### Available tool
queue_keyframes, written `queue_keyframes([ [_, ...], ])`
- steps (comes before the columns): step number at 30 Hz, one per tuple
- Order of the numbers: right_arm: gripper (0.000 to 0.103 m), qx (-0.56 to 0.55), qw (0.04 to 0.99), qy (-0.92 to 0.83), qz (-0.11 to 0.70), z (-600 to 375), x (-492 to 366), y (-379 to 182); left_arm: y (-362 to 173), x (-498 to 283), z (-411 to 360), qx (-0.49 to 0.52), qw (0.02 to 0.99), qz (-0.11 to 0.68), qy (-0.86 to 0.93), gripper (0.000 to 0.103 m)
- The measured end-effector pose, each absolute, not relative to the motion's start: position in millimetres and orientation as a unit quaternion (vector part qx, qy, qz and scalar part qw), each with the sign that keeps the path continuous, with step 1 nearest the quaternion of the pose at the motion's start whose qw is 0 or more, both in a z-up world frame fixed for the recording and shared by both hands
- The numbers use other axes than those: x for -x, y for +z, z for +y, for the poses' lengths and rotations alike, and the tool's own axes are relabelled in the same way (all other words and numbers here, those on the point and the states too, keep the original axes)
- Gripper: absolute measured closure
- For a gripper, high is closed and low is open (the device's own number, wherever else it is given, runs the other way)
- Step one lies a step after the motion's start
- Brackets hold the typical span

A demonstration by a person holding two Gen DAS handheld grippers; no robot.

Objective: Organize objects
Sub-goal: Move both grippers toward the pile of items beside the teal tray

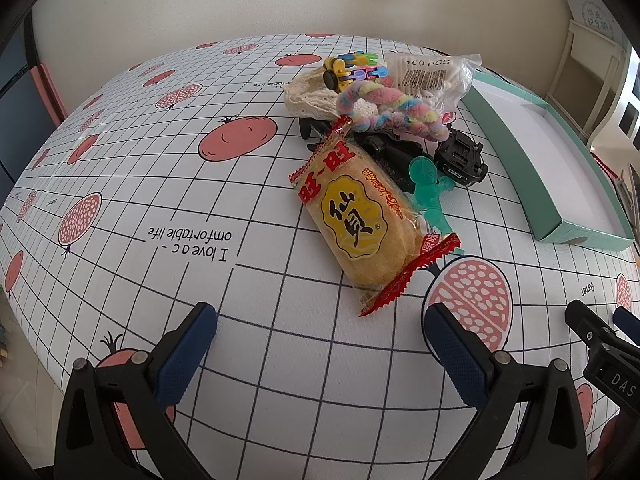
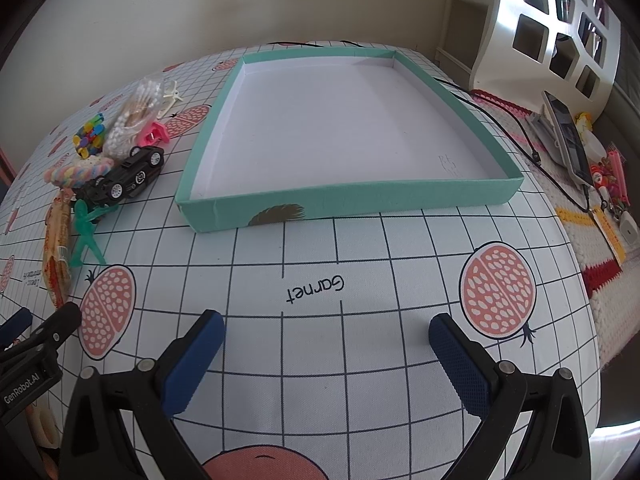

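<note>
- Two hand-held grippers in play, both low over the tabletop, which is covered in a grid cloth with pomegranate prints.
- Left hand-held gripper: jaws spread wide, nothing between the blue pads. Right hand-held gripper: the same, wide and empty.
- Pile of small objects sits centre to upper right of the left wrist view: snack packet nearest, green toy figure touching its right edge, black toy car behind, pastel twisted rope, bag of cotton swabs, colourful block toy, cream lace piece.
- Teal shallow box lies empty, centre of the right wrist view, just right of the pile.
- Judged step: the start; nothing sorted yet.
- Next move likely calls for the left hand-held gripper to advance to the snack packet, close across its narrow width, and carry it rightward into the box.
</note>
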State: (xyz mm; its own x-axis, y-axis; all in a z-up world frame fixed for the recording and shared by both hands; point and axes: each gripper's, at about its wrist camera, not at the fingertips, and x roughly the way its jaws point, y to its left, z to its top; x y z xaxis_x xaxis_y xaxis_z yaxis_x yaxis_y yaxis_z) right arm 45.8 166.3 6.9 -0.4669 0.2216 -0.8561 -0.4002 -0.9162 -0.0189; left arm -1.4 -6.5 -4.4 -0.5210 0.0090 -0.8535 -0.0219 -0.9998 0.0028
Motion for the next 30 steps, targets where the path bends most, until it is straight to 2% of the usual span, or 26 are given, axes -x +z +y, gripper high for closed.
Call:
queue_keyframes([
  [13,0.000,0.486,0.181,0.850,0.090,166,-45,8,-4,0,-7,0.486,0.012,0.008,0.874,0.000],
  [16,0.000,0.486,0.183,0.853,0.057,161,-42,12,-4,3,-9,0.491,0.018,0.009,0.871,0.000],
  [24,0.000,0.449,0.153,0.879,0.051,150,-34,48,21,5,-22,0.472,0.021,-0.039,0.880,0.000],
  [30,0.000,0.435,0.119,0.892,0.038,133,-16,87,37,26,-38,0.510,0.004,-0.085,0.856,0.000],
])
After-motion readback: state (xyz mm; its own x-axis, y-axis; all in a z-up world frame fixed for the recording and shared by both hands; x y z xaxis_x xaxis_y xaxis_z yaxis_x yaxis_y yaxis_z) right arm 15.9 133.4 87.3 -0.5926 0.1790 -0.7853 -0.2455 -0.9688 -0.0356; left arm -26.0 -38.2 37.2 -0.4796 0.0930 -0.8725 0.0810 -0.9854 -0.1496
